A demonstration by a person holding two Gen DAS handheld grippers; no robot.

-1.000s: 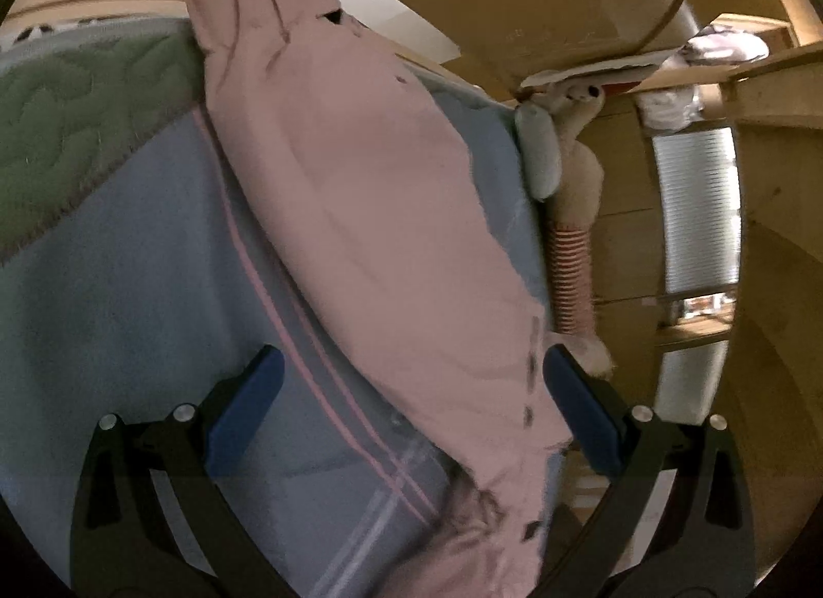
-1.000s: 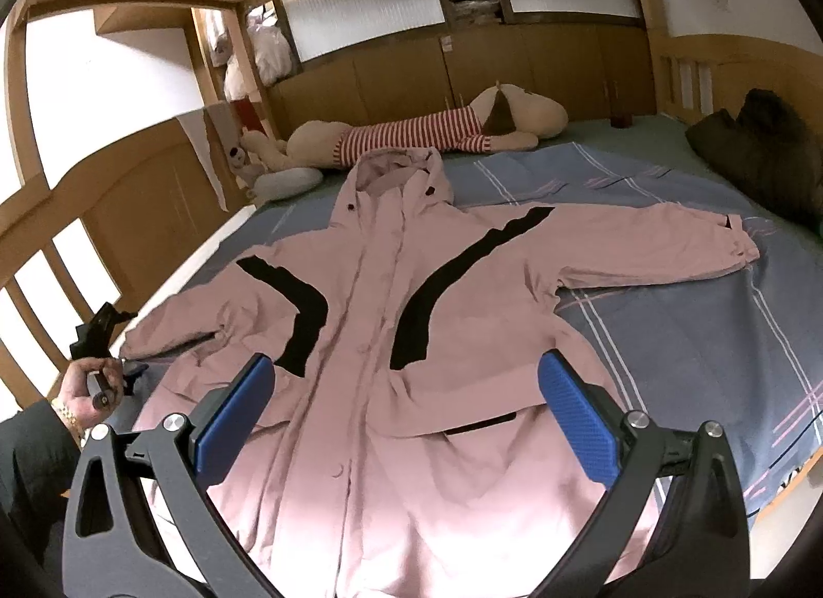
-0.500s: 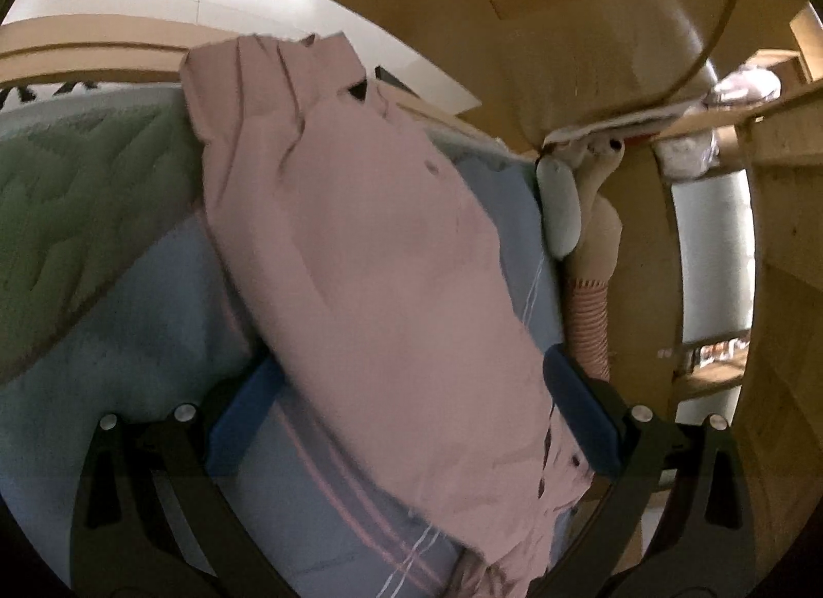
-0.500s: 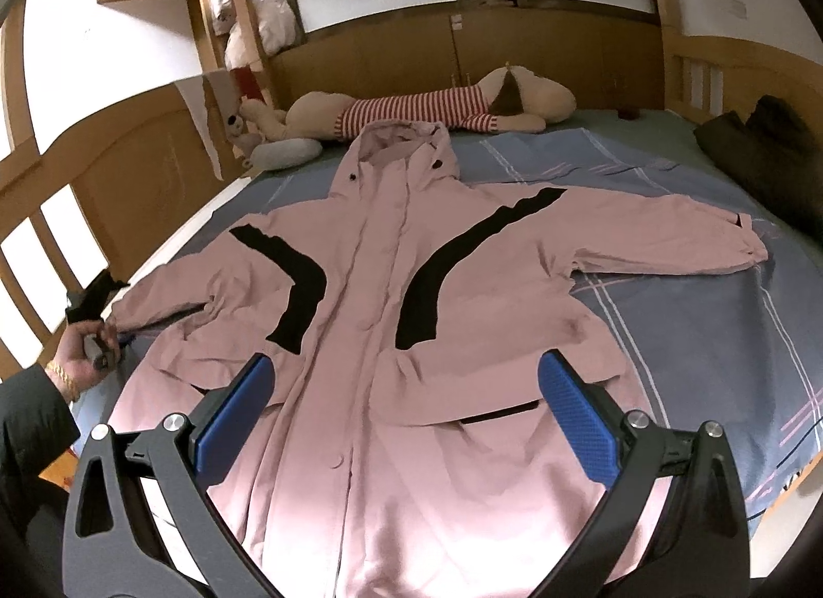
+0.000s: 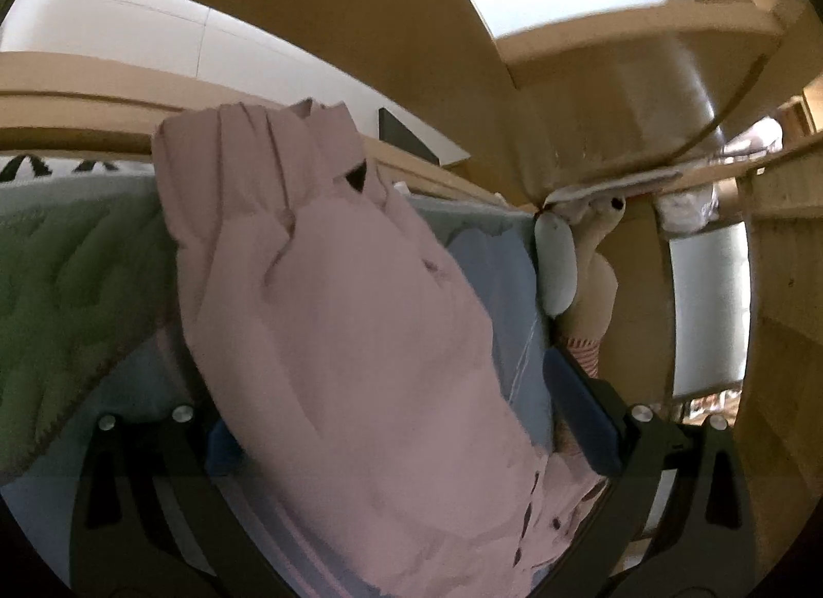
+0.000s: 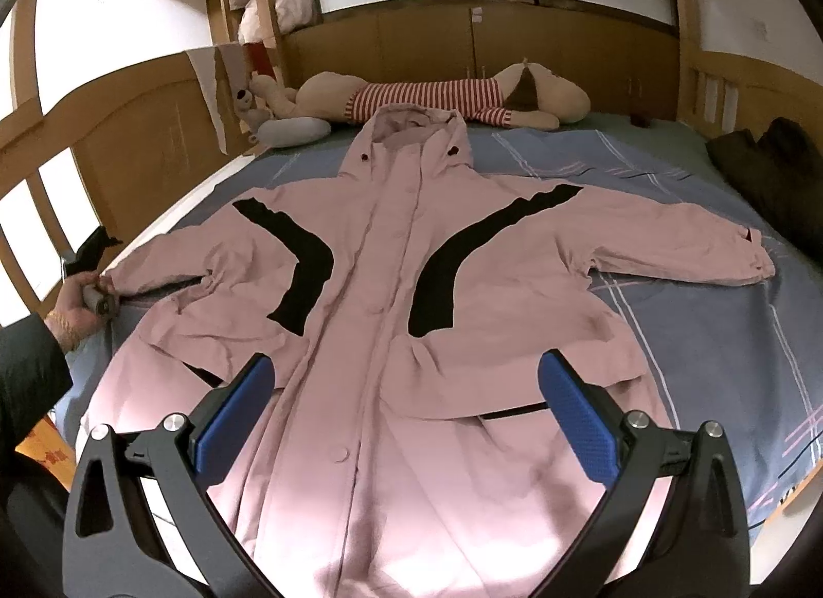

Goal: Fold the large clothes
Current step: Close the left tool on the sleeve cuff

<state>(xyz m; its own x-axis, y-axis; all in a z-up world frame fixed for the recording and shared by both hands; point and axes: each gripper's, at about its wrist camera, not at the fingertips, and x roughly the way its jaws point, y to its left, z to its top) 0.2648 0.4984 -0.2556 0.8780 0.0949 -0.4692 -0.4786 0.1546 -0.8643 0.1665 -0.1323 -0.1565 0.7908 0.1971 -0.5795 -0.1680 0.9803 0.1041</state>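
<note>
A large pink hooded jacket (image 6: 391, 300) with black stripes lies face up on the blue bed sheet (image 6: 720, 341), sleeves spread. My right gripper (image 6: 404, 410) is open and empty, hovering above the jacket's lower front. My left gripper (image 5: 386, 423) is open at the cuff end of the jacket's left sleeve (image 5: 339, 320); the sleeve lies between its jaws and covers the left pad. In the right wrist view the left gripper (image 6: 95, 269) sits in a hand at that cuff.
A striped plush dog (image 6: 442, 96) and a grey pillow (image 6: 293, 130) lie at the headboard. A dark garment (image 6: 771, 171) lies at the right. Wooden rails (image 6: 46, 217) edge the bed's left side. A green quilt (image 5: 67, 279) shows.
My left gripper has moved forward onto the sleeve, which now fills the gap between its jaws. My right gripper has moved a little closer over the jacket.
</note>
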